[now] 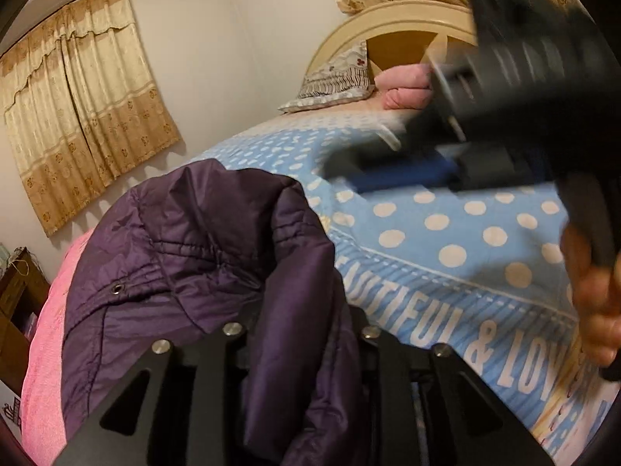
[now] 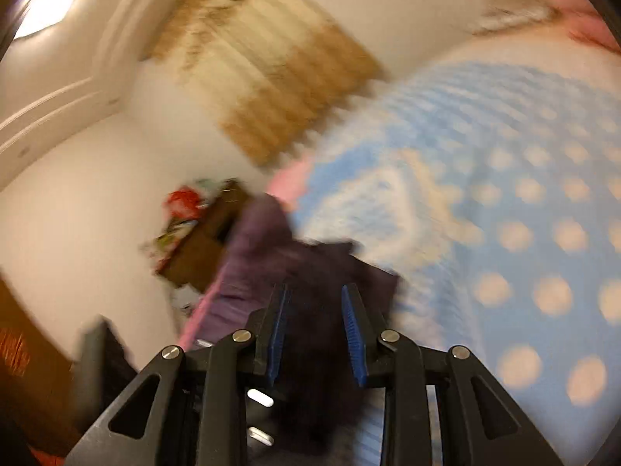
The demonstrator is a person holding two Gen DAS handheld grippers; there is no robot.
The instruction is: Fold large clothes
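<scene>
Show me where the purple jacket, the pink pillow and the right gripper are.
purple jacket [image 1: 202, 240], left wrist view, on its quilted back.
pink pillow [image 1: 403, 85], left wrist view, on its front.
right gripper [image 2: 316, 334], right wrist view, between its blue pads.

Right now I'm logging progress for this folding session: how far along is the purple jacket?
Early. Nothing looks folded yet: the purple jacket is bunched and lifted above the polka-dot bedspread. In hand: the left gripper is clamped on a fold of it, while the right gripper, badly blurred, has dark fabric between its spread fingers; a grip cannot be confirmed. Left to do: lay it flat, then make every fold.
</scene>
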